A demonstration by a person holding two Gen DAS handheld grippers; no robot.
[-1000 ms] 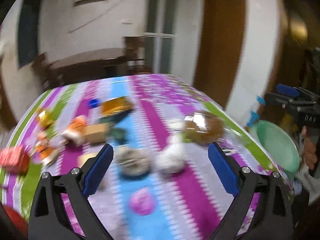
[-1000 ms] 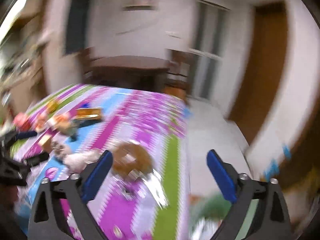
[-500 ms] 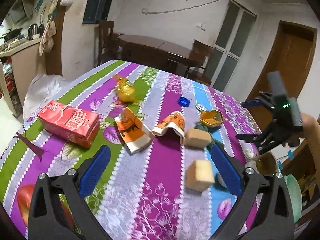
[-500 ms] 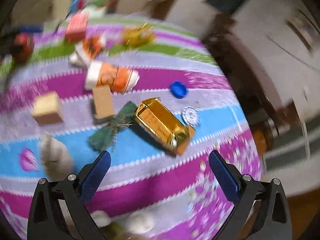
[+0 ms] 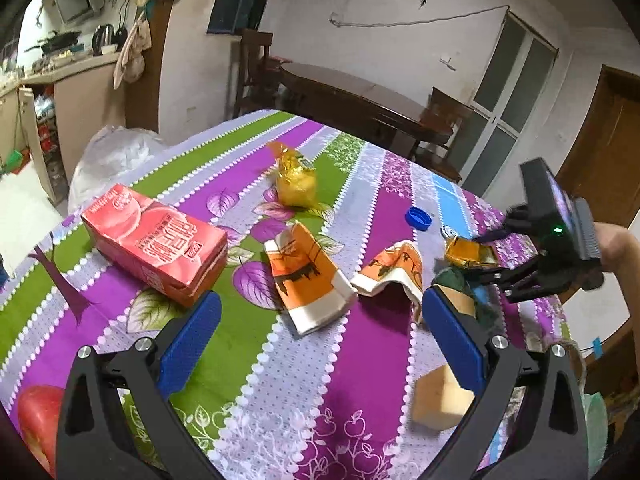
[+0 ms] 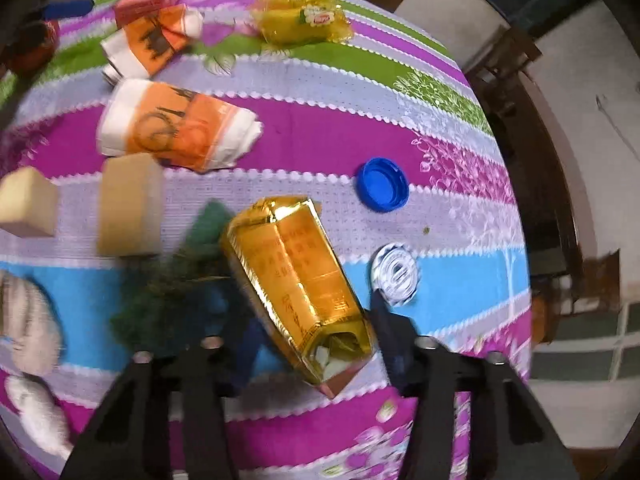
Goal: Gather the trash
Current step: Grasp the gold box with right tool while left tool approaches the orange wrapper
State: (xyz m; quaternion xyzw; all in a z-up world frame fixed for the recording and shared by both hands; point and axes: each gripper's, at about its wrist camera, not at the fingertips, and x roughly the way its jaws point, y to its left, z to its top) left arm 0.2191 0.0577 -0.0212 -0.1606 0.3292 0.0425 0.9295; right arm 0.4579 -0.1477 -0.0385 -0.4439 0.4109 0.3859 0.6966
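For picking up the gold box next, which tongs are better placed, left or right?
Right. The right tongs already straddle the gold box, one finger at each side, not clearly clamped yet. The left tongs hang open over an orange cup, away from the box.

Right claw [image 6: 316, 344] fingertips blurred (grip on gold box [image 6: 296, 280] unclear).

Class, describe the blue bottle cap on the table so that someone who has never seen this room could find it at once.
Start at the striped tablecloth and find the shiny gold box between the right gripper's fingers. Just beyond the box's far end, on a pale dotted stripe, lies the blue cap. It is solid blue and lies hollow side up; the nearby foil seal is silvery.
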